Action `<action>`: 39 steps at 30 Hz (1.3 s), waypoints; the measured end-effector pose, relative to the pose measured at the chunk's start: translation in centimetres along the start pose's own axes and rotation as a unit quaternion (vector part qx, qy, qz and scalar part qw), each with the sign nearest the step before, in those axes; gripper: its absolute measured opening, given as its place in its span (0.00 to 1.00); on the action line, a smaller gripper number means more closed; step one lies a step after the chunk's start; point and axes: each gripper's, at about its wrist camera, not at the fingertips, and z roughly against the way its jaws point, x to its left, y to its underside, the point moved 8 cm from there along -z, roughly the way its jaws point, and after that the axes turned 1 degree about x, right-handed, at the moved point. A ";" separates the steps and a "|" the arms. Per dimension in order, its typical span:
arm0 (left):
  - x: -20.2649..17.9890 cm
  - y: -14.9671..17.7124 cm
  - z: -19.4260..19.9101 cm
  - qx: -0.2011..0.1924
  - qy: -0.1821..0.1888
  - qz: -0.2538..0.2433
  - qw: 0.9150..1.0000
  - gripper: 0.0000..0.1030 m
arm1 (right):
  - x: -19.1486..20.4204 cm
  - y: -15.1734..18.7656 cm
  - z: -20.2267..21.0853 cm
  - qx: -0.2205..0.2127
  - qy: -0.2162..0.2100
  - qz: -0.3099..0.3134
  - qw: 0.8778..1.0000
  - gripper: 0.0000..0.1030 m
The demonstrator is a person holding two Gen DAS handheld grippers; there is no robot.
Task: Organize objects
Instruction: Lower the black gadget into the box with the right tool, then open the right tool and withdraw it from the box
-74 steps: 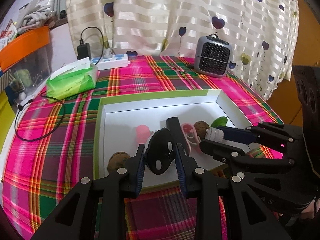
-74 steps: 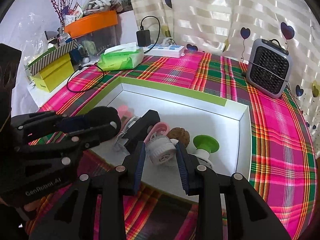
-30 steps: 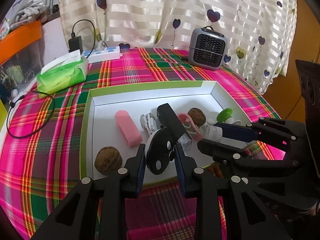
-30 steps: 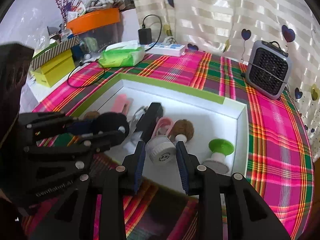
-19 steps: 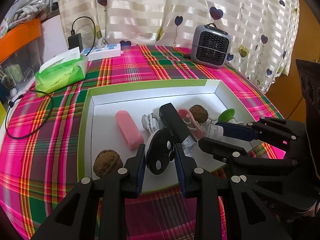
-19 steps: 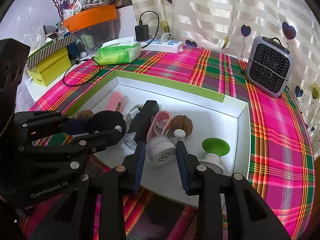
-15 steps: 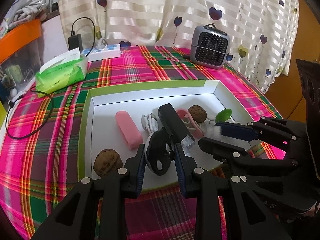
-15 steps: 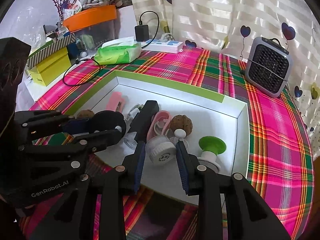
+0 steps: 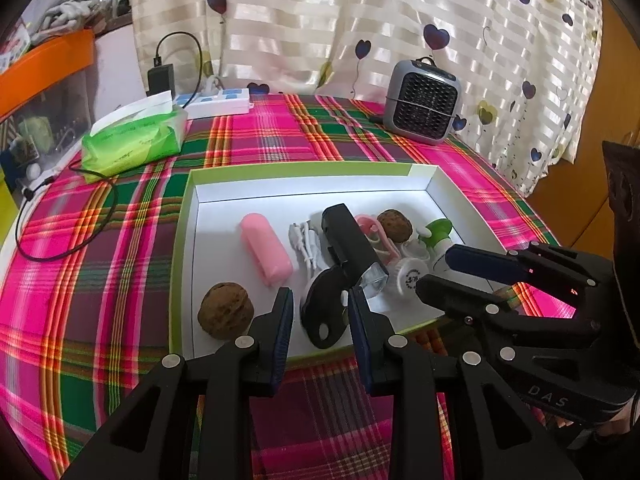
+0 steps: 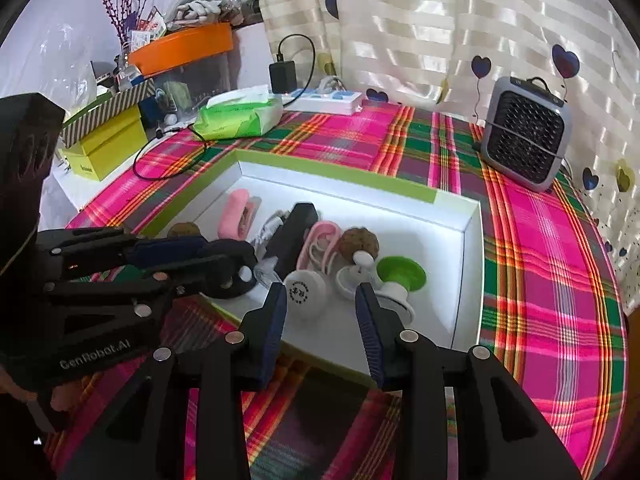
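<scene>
A white box with a green rim [image 9: 304,168] [image 10: 336,172] sits on the plaid tablecloth. It holds a pink case [image 9: 266,250], two walnuts [image 9: 226,310] [image 9: 395,226], a black flashlight [image 9: 352,246], a white cable, a pink clip and a green-capped piece [image 10: 401,274]. My left gripper [image 9: 319,300] is shut on a black disc [image 9: 324,314] [image 10: 236,274] just over the box's front edge. My right gripper [image 10: 321,294] [image 9: 434,266] is opening. A white round piece [image 10: 303,292] [image 9: 410,278] lies in the box by its left finger, with a gap to the right finger.
A green tissue pack [image 9: 136,140], a white power strip [image 9: 216,102] and a grey mini fan [image 9: 424,108] stand behind the box. A black cable [image 9: 60,240] loops on the cloth at the left. A yellow box [image 10: 104,148] and an orange bin [image 10: 184,48] sit beyond the table edge.
The right gripper's jaws have spread apart, and the white round piece they pinched now rests in the box. The left gripper has kept still with the black disc.
</scene>
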 end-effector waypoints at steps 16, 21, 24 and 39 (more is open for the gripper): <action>-0.1 0.5 1.0 -0.004 -0.004 0.004 1.000 0.25 | 0.2 0.8 0.8 0.000 0.003 -0.014 1.000 0.36; -0.6 0.5 2.4 -0.020 -0.010 0.001 1.000 0.25 | 0.5 0.8 1.7 -0.006 0.002 -0.015 1.000 0.36; -1.0 0.6 3.1 -0.028 -0.012 -0.001 1.000 0.25 | 1.0 0.8 2.7 -0.015 0.003 -0.014 1.000 0.36; -2.5 2.4 5.8 -0.039 -0.022 -0.016 0.999 0.25 | 3.0 2.4 5.5 -0.027 0.011 -0.011 1.000 0.37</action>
